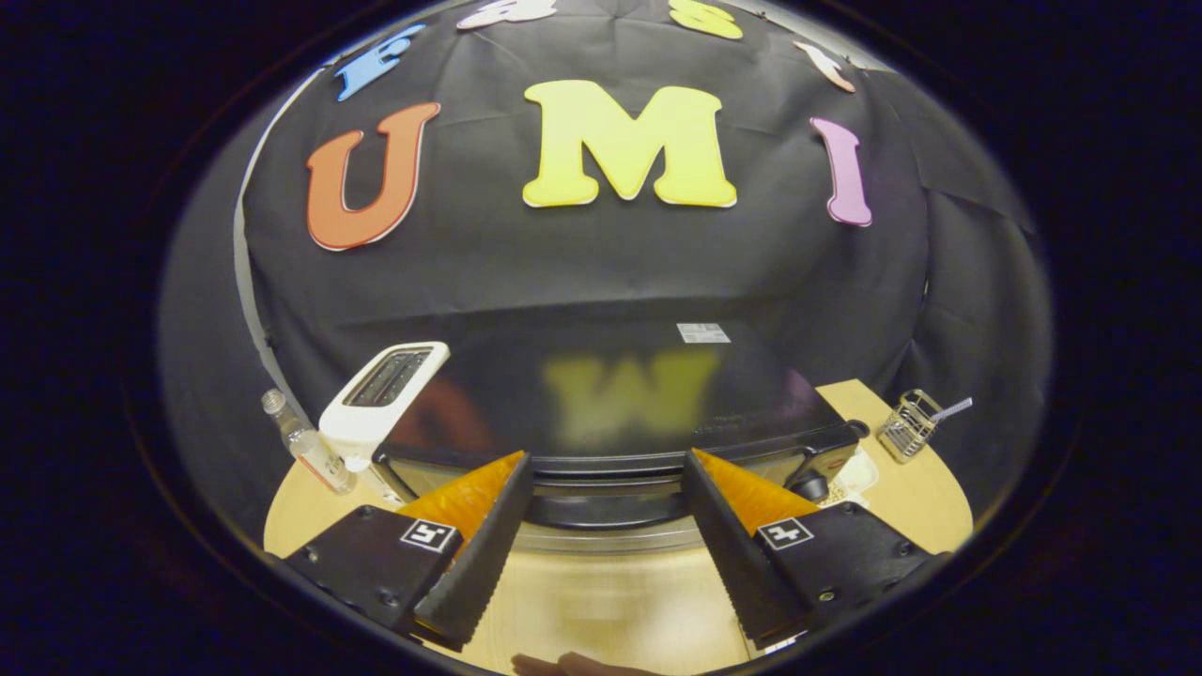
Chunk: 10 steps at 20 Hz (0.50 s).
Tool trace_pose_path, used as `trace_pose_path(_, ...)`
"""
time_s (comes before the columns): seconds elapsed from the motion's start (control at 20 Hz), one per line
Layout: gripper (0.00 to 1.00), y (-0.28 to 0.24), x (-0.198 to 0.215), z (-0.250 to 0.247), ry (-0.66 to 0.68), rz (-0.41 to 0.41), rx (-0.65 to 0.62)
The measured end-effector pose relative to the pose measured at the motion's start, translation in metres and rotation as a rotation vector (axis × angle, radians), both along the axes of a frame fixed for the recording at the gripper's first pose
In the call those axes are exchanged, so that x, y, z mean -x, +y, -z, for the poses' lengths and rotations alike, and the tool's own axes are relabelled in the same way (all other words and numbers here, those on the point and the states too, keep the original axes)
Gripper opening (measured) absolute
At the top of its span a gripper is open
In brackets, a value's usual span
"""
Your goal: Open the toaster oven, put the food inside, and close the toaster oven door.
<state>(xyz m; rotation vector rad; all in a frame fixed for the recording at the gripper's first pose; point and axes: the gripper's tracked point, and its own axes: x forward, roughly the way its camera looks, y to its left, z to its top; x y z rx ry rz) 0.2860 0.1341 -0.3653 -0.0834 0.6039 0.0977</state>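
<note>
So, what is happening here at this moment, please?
A person holds a two-finger gripper in front of a black toaster oven on a wooden table. The fingers are open and empty, their tips at the top of the oven's front, one on each side of the door handle. The door looks shut. A white toaster and a clear bottle stand to one side of the oven, a small wire basket to the other.

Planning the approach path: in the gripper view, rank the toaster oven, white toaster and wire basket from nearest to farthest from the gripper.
1. toaster oven, just ahead of the open gripper.
2. white toaster, beside the oven's left.
3. wire basket, beyond the oven's right corner.
</note>
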Motion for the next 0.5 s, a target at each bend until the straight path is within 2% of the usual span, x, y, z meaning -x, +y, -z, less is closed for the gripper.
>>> trace_pose_path(0.5, 1.0, -0.012, 0.069, 0.011, -0.018, 0.006, 0.01)
